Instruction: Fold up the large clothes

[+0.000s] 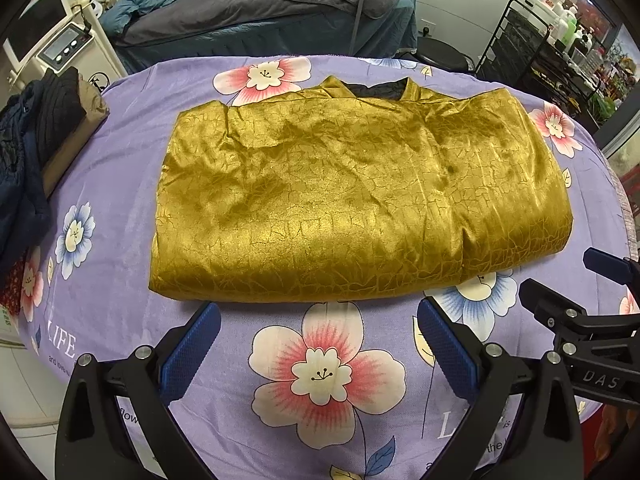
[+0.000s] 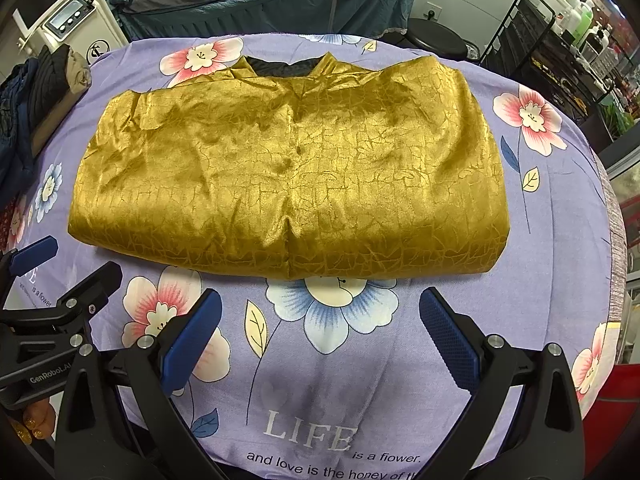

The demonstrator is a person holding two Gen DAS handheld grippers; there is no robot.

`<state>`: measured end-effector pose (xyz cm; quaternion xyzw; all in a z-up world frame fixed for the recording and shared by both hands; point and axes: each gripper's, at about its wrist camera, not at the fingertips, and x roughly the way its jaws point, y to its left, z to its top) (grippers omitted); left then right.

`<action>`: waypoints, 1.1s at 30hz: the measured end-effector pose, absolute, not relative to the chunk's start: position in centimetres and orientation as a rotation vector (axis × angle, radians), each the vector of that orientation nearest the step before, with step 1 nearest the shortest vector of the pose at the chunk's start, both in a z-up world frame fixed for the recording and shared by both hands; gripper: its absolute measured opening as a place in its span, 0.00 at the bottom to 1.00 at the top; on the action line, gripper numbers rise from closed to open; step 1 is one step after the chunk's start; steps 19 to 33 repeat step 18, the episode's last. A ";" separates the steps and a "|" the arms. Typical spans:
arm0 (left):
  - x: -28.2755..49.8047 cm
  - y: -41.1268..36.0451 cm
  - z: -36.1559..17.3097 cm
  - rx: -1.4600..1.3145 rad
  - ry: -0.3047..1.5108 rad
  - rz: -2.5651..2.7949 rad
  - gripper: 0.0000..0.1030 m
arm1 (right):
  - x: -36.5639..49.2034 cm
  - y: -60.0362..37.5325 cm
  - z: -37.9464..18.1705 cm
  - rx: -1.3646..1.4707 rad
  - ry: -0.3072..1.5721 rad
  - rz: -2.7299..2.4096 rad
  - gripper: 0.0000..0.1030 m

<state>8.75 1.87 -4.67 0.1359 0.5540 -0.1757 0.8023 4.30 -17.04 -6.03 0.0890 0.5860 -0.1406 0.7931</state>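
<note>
left wrist view:
garment: a gold garment (image 1: 360, 196), folded into a broad rectangle, is laid across the middle of the bed, its dark-lined collar turned to the far edge.
bed: the purple floral bedspread (image 1: 120, 184) is seen bare along the near edge and at both sides.
left gripper: the left gripper (image 1: 318, 344) is held over the near edge, blue pads spread wide, nothing between them, clear of the garment's near fold.
right gripper: the right gripper (image 1: 560, 276) is glimpsed at the right near corner; its fingers are parted.
left edge: a pile of dark clothes (image 1: 36, 136) is stacked there.

right wrist view:
garment: the gold garment (image 2: 292, 168) is shown centred on the bedspread (image 2: 560, 208), a crease running down its middle.
right gripper: the right gripper (image 2: 320, 340) is held apart from the near fold, fingers wide, empty.
left gripper: the left gripper (image 2: 68, 258) is seen at the left near corner, also parted.
far edge: a black stool (image 2: 436, 36) is seen beyond it.
</note>
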 end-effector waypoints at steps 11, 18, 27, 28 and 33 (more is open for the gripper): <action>8.9 1.9 -4.9 0.335 1.191 -0.348 0.94 | 4.3 -17.2 -6.0 0.174 1.256 -0.318 0.95; 8.8 1.8 -5.0 0.345 1.193 -0.346 0.94 | 4.2 -17.5 -5.9 0.172 1.252 -0.334 0.95; 8.8 1.8 -5.0 0.345 1.193 -0.346 0.94 | 4.2 -17.5 -5.9 0.172 1.252 -0.334 0.95; 8.8 1.8 -5.0 0.345 1.193 -0.346 0.94 | 4.2 -17.5 -5.9 0.172 1.252 -0.334 0.95; 8.8 1.8 -5.0 0.345 1.193 -0.346 0.94 | 4.2 -17.5 -5.9 0.172 1.252 -0.334 0.95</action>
